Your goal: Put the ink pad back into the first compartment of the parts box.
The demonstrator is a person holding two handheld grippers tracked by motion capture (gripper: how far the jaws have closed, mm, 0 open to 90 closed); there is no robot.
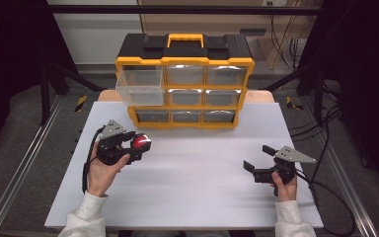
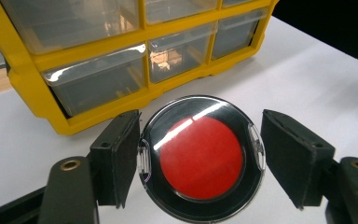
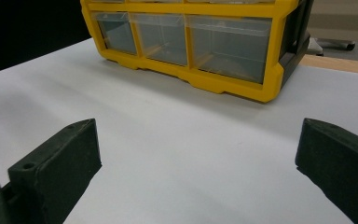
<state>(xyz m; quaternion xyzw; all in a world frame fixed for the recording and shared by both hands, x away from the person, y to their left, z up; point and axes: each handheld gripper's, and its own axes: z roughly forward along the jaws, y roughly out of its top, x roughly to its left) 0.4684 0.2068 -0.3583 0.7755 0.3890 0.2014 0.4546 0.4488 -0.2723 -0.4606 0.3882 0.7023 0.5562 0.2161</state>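
Left gripper (image 2: 200, 161) clamps a round red-centred case (image 2: 201, 158) above the white surface (image 1: 197, 173), in front of the yellow drawer organizer (image 1: 185, 89); right gripper (image 3: 196, 168) stands wide, empty.

Sleeves: white, ribbed cuffs at both wrists.
Left gripper (image 1: 139, 146): black body, grey three-cornered plate on top, black cable looping off.
Right gripper (image 1: 256, 157): same black build, grey plate, black cable.
Jaws: black padded blocks, brass-ringed screw holes.
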